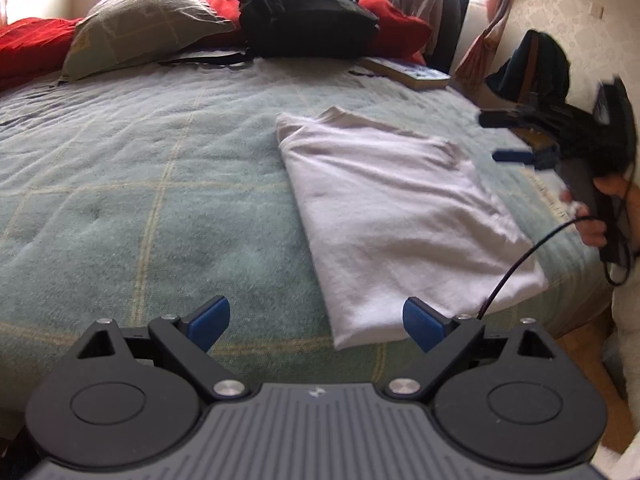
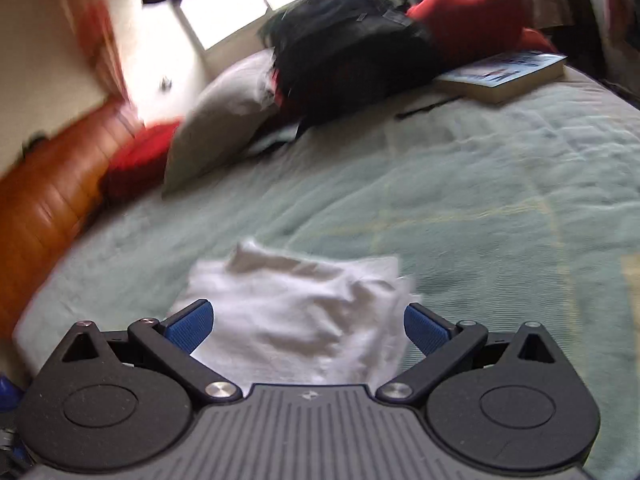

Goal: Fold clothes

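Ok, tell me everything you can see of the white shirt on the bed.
The white shirt is soft knit cloth, folded into a long rectangle with a few creases. It lies flat on the green checked blanket, toward the bed's right edge, a rounded fold at its far end. Neither gripper holds it: the left gripper and right gripper are both open above it. Only the blanket touches it.

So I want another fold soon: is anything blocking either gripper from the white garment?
Nothing visible. The white garment lies alone on the green blanket; left gripper and right gripper are open. The backpack and book sit farther back.
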The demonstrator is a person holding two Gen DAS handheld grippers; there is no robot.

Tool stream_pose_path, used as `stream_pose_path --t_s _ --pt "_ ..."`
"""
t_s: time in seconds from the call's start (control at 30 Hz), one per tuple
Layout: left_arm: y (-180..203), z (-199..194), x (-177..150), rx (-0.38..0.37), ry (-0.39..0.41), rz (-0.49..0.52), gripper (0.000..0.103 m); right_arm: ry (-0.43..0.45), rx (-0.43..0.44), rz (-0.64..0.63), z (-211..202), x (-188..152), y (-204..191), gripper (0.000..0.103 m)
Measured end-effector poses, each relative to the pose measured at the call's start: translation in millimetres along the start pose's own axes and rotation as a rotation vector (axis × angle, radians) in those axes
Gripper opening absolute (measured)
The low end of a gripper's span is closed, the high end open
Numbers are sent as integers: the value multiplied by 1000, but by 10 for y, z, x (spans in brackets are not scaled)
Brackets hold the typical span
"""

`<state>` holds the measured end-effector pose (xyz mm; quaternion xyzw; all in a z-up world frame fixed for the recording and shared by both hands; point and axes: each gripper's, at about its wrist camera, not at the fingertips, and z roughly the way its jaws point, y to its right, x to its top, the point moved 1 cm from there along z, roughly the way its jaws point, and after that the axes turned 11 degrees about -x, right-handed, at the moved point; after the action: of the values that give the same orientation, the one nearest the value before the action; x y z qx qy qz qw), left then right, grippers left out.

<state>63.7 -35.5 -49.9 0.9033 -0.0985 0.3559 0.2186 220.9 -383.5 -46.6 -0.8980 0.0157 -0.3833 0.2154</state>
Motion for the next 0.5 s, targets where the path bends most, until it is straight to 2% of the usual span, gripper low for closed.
stream_pose_path --t_s 0.17,0.33,0.5 --pt "-61 38 182 -139 -4 -42 93 -137 142 188 -99 -170 328 103" --pt "-160 186 417 -234 -22 -101 93 -245 250 300 17 -384 368 103" --pt "-401 451 612 -257 -71 -214 93 -295 234 332 165 -486 319 103"
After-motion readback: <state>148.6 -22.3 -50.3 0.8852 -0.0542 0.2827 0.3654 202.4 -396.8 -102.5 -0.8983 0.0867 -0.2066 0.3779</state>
